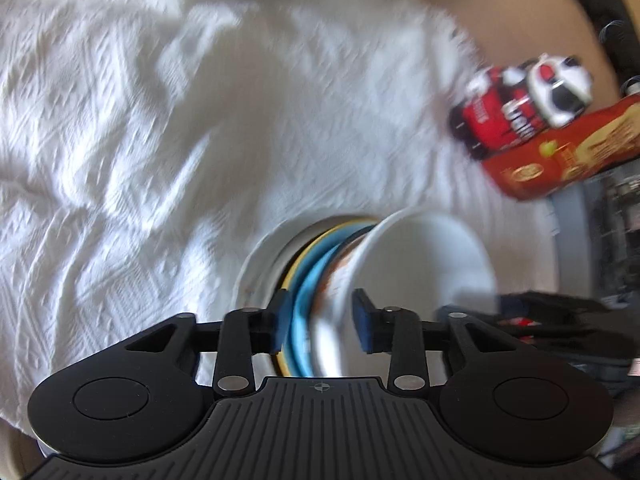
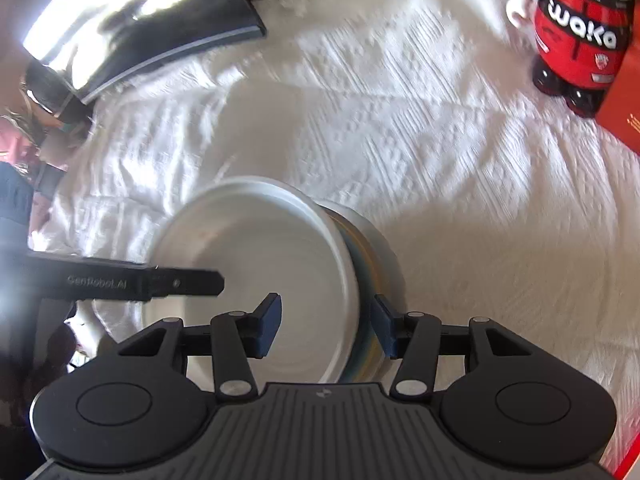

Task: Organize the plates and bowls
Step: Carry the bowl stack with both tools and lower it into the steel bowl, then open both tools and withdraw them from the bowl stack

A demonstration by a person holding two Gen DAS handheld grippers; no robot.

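A stack of dishes lies on a white cloth: a white bowl (image 1: pixel 432 256) on top, blue (image 1: pixel 304 312) and yellow-rimmed plates under it, and a white plate (image 1: pixel 260 264) at the bottom. My left gripper (image 1: pixel 322 320) straddles one edge of the stack, its blue pads apart on either side of the rims. My right gripper (image 2: pixel 326 326) straddles the opposite edge, one pad inside the white bowl (image 2: pixel 256 248), the other outside the stack (image 2: pixel 376 264). The frames are blurred, and I cannot tell whether the pads press the rims. The left gripper's finger (image 2: pixel 180 282) shows in the right wrist view.
The white textured cloth (image 2: pixel 460 160) covers the surface. A red and white mascot figure (image 2: pixel 576 36) stands beside an orange box (image 2: pixel 624 116) at the far right; both also show in the left wrist view (image 1: pixel 516 108). A dark glossy panel (image 2: pixel 132 16) lies at the far left.
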